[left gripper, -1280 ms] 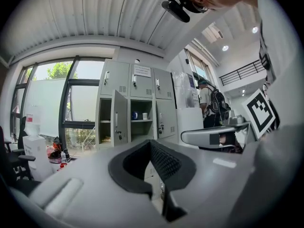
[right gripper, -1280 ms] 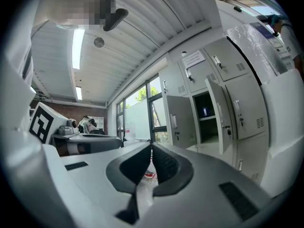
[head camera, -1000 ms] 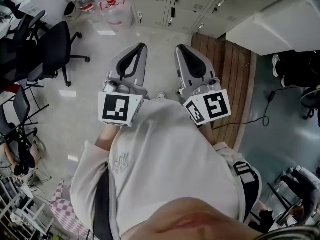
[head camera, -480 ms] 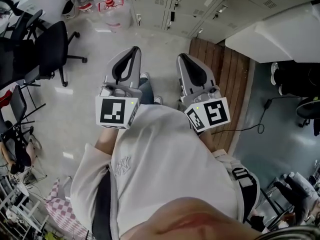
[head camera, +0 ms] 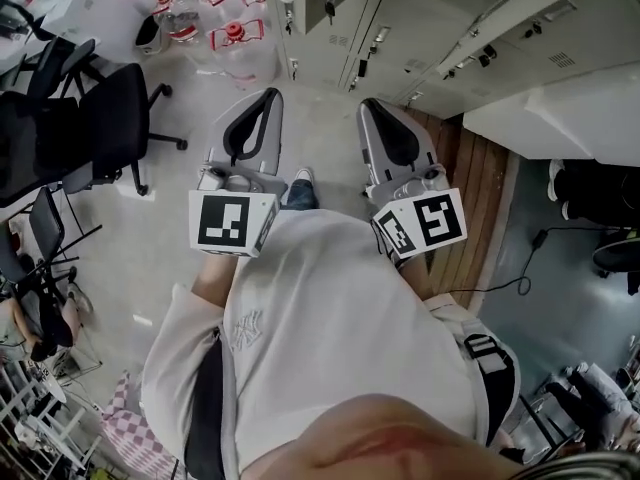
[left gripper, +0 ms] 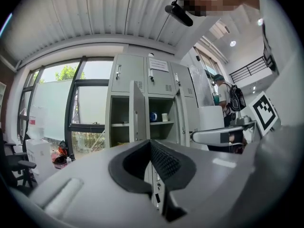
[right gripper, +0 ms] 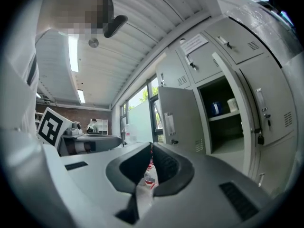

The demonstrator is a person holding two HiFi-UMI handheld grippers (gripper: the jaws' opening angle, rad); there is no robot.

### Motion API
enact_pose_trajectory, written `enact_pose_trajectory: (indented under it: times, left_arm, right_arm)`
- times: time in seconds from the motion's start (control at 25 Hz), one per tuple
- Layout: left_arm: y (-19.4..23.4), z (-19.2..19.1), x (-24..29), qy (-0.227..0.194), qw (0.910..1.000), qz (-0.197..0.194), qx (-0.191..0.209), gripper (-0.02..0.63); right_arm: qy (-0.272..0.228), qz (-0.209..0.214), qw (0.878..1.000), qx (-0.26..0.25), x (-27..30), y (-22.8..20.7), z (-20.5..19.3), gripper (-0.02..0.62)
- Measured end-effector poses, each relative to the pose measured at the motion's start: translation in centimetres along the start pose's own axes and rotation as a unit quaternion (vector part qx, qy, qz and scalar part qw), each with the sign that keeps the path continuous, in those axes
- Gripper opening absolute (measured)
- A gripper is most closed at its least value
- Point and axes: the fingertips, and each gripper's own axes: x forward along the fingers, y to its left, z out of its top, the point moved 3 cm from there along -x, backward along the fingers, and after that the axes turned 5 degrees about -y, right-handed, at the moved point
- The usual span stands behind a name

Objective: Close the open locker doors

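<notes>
- Two grippers reach forward side by side in the head view, a little apart. The left gripper and the right gripper each have their jaws pressed together with nothing between them.
- Ahead of both tips stands a row of grey lockers. Water bottles stand on the floor ahead and to the left of the left gripper. Office chairs are well off to its left. A wooden platform lies just to the right of the right gripper.
- In the left gripper view the jaws are closed, tip against tip, and hold nothing.
- Straight beyond the tips an open locker door stands swung out and is seen nearly edge-on.
- Just right of that door an open compartment shows a shelf with a blue cup and a white cup on it.
- Just left of the door a second compartment also shows an open, dark interior. A large window lies farther left.
- In the right gripper view the jaws again meet at the tips and are empty. One of the water bottles, far off, shows through the narrow slit below the tips.
- The open door hangs above and just right of the tips, with the compartment holding the two cups to its right. The upper locker doors above it are shut.
</notes>
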Motion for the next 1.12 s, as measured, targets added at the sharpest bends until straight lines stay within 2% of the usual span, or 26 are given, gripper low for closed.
enact_pose_trajectory:
  times: [0.24,0.4,0.56,0.68,0.88,0.96,1.12]
  left_arm:
    - [4.5,-0.8,3.4,0.007,1.0,0.003,0.004,0.002]
    - [5.3,-0.9,5.3,-0.003,1.0,-0.001,0.0,0.002]
    - [6.3,-0.8,7.4,-0.003,0.9999,0.013,-0.001,0.002]
    - [7.1,-0.5,9.3,0.001,0.9992,0.039,-0.002,0.002]
    - [8.1,0.5,11.5,-0.021,0.9965,0.08,-0.002,0.002]
    - [8.0,0.3,12.1,-0.017,0.9954,0.094,-0.007,0.002]
    - [8.5,-0.2,12.9,-0.013,0.9935,0.113,-0.005,0.002]
  right_arm:
    - [-0.025,-0.002,1.0,0.002,5.6,-1.9,0.1,0.018]
    - [-0.032,0.004,0.999,0.0,7.8,-3.1,0.5,0.018]
    - [-0.04,0.016,0.999,-0.002,10.0,-4.9,1.0,0.018]
    - [-0.04,0.042,0.998,-0.002,12.0,-6.3,1.3,0.018]
    - [-0.034,0.116,0.992,-0.02,15.8,-7.7,2.4,0.018]
    - [-0.029,0.144,0.989,-0.025,17.2,-8.1,2.5,0.019]
    - [-0.027,0.178,0.984,-0.01,19.3,-8.7,2.7,0.02]
